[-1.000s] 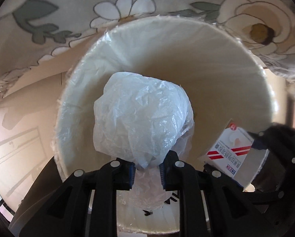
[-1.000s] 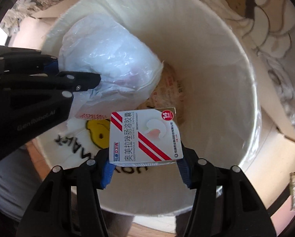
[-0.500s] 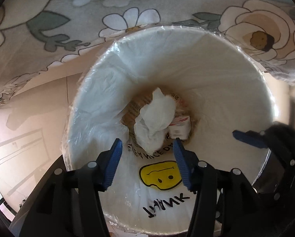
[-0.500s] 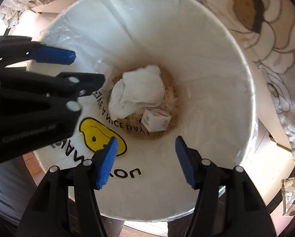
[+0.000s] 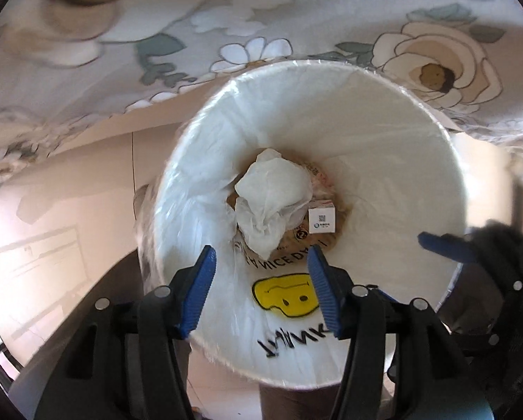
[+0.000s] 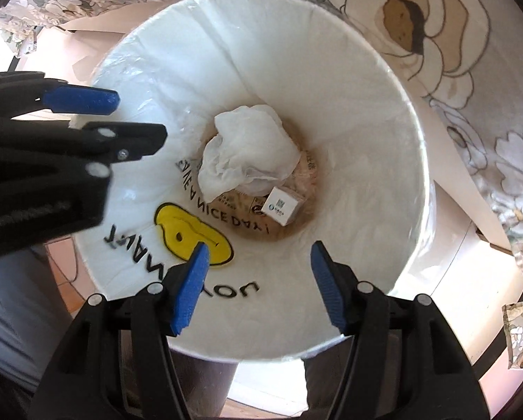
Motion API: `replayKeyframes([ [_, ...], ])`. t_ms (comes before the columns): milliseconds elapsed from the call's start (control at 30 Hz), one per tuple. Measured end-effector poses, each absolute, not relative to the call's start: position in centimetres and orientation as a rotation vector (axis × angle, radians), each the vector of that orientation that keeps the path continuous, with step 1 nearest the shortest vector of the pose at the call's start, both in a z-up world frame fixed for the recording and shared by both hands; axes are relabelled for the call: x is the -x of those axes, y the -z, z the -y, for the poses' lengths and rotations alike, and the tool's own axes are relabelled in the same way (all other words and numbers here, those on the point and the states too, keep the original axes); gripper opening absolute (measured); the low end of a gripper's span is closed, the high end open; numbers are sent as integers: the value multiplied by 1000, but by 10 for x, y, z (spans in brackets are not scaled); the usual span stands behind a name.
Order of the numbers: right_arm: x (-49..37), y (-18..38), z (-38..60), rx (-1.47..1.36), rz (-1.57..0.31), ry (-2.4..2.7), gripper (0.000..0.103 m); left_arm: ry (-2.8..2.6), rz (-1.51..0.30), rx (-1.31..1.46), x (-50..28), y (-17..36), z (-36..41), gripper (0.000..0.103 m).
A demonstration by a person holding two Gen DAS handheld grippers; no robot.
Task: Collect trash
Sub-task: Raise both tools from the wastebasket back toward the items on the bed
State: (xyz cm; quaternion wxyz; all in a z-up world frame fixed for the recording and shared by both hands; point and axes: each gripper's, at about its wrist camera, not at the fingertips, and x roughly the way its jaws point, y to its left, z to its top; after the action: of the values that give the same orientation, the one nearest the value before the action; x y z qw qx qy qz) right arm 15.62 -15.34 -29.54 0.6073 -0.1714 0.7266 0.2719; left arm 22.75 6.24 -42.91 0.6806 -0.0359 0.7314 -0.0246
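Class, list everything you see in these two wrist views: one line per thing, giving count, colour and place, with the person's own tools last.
bin liner: one, white with yellow smiley and black lettering, lining the round bin.
crumpled plastic bag: one, white, at the bin's bottom.
small box: one, white, bin bottom, beside the crumpled bag.
floral cloth: one, pale with flowers, beyond the bin.
left gripper: one, black with blue fingers, opening over the bin, nothing between them.
right gripper: one, black with blue fingers, open over the bin, empty.

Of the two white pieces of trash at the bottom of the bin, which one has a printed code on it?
The small white box, lying beside the crumpled plastic bag. It has flat faces, sharp edges and a printed square code; the bag is soft, wrinkled and unprinted.
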Motion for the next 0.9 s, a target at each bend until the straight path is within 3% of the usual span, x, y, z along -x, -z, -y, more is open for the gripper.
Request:
replayKeyframes([
  [367,-151,246,185,382,-1591,-628,61,14,-1555,90,-198,360,-57,64],
  [633,-141,189,197,465,-1444,-663,68,52,-1435,95,-182,279,-60,76],
  [733,-137,172,198,476,-1406,-670,68,51,-1381,70,-178,252,-58,87],
  [900,-129,138,198,504,-1328,-690,69,51,-1332,2,-173,219,-48,90],
])
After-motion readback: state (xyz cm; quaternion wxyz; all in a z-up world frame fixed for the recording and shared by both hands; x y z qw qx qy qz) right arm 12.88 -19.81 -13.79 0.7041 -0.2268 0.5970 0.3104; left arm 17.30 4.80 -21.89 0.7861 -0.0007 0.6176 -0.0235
